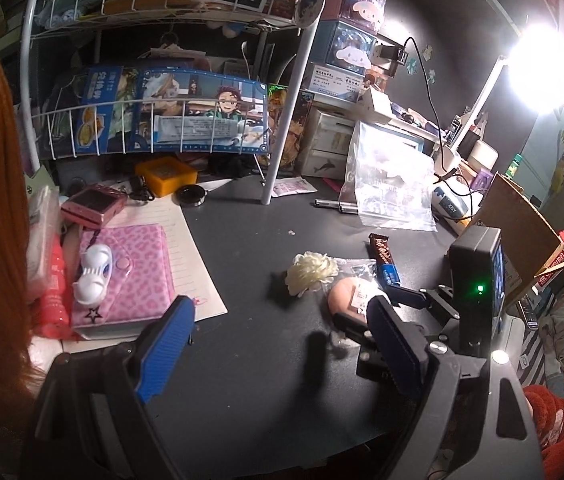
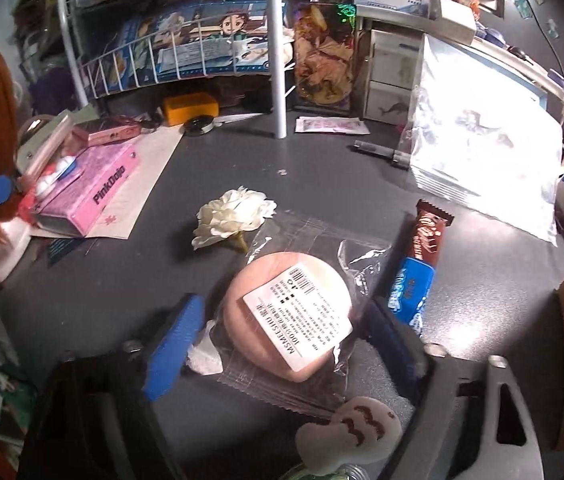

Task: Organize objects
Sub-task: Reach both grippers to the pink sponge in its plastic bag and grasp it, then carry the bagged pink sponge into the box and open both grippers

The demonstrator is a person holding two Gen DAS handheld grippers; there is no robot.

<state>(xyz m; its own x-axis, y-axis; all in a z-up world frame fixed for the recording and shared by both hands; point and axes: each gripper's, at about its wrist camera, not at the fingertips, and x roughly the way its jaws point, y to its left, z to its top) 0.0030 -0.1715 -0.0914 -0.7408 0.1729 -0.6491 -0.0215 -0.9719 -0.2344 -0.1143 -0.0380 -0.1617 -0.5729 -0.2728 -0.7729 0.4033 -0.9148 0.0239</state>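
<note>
A pink round puff in a clear wrapper [image 2: 285,316] lies on the dark desk between the two blue fingers of my right gripper [image 2: 282,344], which is open around it. The puff also shows in the left wrist view [image 1: 347,294]. A white fabric flower [image 2: 234,216] lies just beyond it, also in the left view [image 1: 311,272]. A brown and blue snack bar [image 2: 419,260] lies to its right. My left gripper [image 1: 282,344] is open and empty above bare desk, left of the right gripper [image 1: 397,300].
A pink leopard notebook [image 1: 122,276] with a white clip lies on paper at the left. A white wire rack [image 1: 154,128] with boxes stands at the back. A clear zip bag [image 1: 393,180], pens [image 1: 333,204], a cardboard box [image 1: 517,232] and a bright lamp are at the right.
</note>
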